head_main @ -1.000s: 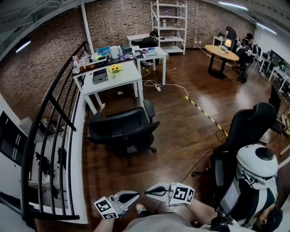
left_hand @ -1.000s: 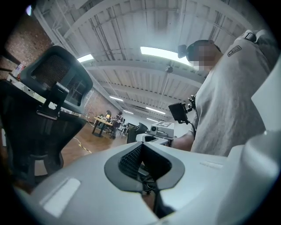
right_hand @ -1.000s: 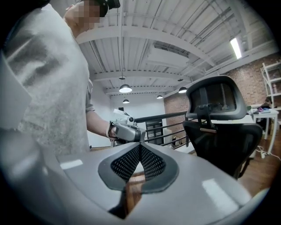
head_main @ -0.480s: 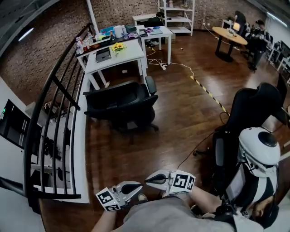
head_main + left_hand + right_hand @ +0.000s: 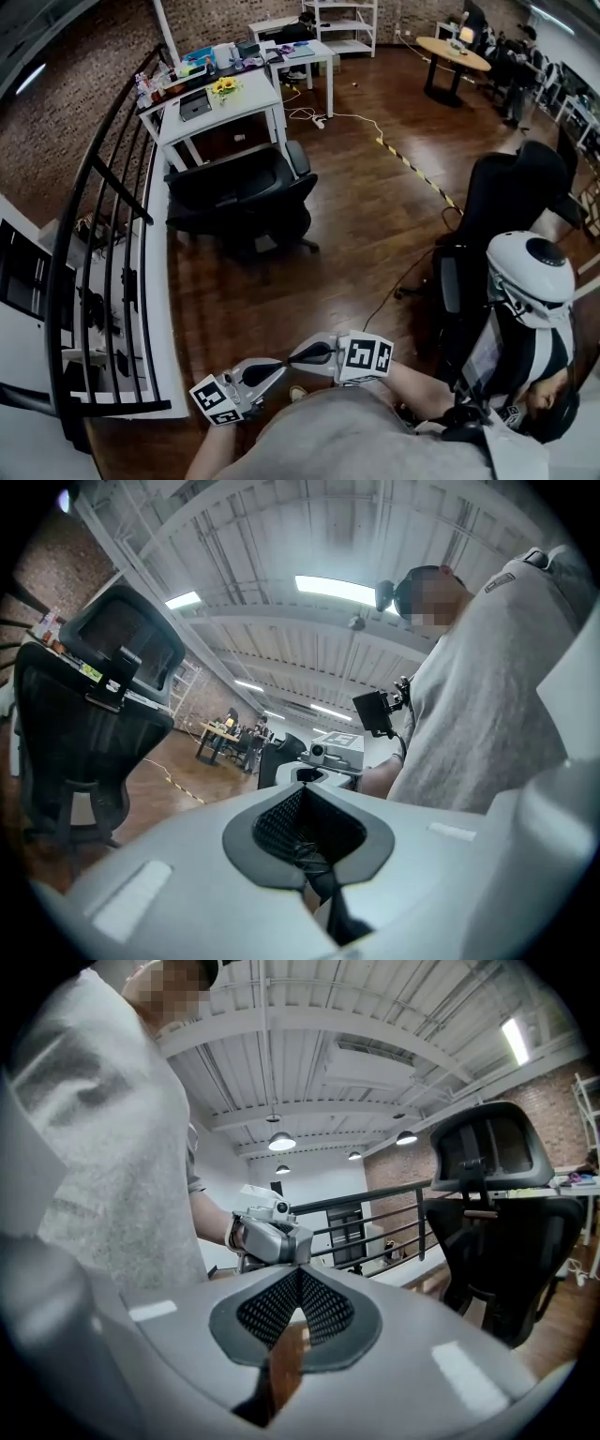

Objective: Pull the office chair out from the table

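Observation:
The black office chair stands on the wood floor with its seat at the front edge of the white table. It also shows at the left edge of the left gripper view as the chair, and at the right of the right gripper view as the chair. Both grippers are held low in front of the person's waist, far from the chair. My left gripper and my right gripper point toward each other, tips close. Both are shut with nothing in them.
A black metal railing runs down the left side. A second black high-backed chair and a white domed device stand at the right. A cable and striped tape lie on the floor. On the table are a sunflower and clutter.
The head view has swung, so the chair and table sit higher and further left in the picture. Both grippers have shifted slightly together and stay shut. The chair has not moved from the table.

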A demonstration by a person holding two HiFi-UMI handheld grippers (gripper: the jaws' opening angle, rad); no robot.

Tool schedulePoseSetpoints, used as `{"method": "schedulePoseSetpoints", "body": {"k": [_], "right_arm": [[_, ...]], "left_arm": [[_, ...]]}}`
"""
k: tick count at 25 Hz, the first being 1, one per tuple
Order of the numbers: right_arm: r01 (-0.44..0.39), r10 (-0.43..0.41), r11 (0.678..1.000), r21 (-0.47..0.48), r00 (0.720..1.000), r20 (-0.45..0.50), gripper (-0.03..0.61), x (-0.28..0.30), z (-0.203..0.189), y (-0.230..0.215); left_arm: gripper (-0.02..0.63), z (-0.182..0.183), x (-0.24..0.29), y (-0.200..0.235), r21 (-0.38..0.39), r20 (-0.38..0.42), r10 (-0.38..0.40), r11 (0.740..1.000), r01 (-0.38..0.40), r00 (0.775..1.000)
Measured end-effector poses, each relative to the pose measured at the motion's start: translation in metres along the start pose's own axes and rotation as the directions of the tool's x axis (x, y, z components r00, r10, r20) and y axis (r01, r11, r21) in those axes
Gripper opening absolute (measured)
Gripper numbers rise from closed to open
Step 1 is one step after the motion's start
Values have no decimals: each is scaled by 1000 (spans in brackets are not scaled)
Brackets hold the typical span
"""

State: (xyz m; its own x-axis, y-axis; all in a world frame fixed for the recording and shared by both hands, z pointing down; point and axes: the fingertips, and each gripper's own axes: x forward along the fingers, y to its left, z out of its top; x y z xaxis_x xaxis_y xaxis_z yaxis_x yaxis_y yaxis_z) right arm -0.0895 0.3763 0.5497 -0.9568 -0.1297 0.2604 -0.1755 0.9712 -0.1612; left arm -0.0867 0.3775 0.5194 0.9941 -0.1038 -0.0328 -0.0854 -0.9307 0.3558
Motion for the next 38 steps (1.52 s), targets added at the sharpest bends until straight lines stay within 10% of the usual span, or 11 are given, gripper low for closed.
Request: {"method": "schedulePoseSetpoints", "body": {"k": [38], "right_arm": [[10, -11, 1000, -15, 1000, -22, 6, 10, 0, 16]], "left_arm": [[0, -2, -14, -16, -4, 13, -8, 1000, 8, 1000]]}}
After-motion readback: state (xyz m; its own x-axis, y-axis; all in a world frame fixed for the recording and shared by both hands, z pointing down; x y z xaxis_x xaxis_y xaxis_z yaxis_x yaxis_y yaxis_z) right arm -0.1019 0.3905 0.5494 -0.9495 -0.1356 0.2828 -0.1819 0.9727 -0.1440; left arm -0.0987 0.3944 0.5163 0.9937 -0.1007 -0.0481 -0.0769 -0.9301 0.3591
